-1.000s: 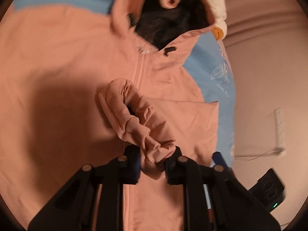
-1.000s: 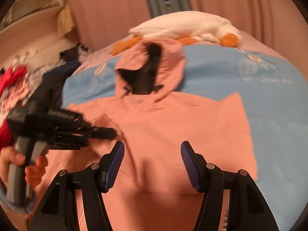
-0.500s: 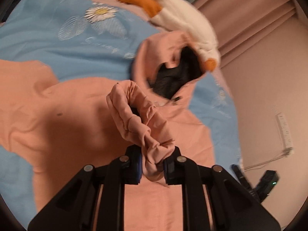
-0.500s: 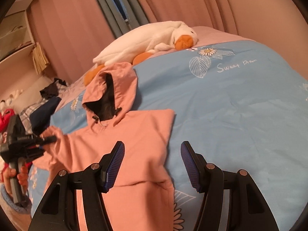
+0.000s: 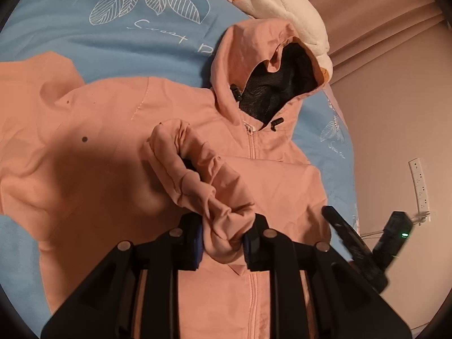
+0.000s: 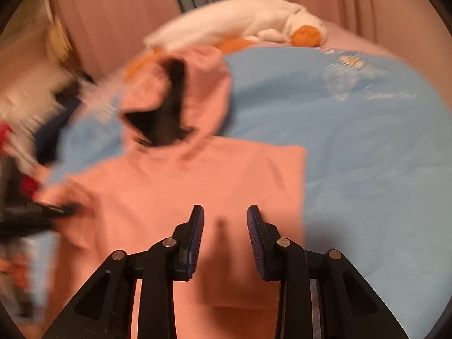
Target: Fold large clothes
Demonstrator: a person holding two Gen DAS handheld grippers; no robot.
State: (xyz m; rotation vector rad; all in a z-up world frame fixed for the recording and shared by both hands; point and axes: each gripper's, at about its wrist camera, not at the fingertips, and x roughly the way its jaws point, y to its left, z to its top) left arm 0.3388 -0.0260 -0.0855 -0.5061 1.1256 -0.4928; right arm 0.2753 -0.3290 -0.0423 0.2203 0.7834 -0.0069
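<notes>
A pink hooded jacket lies front up on a blue bedspread, hood with black lining toward the head of the bed. My left gripper is shut on the bunched pink sleeve cuff and holds it above the jacket's chest, next to the zip. My right gripper is open and empty, low over the jacket's body, whose right side is folded in. The right gripper also shows in the left wrist view. The left gripper shows blurred at the left of the right wrist view.
A white and orange plush duck lies at the head of the bed beyond the hood. Pink curtains hang behind. Dark and red clothes are piled at the bed's left side. A wall socket strip is on the right.
My left gripper carried the sleeve cuff across the jacket's front toward the zip. My right gripper's fingers have come closer together but stay open, and it has swung back over the jacket's body.
</notes>
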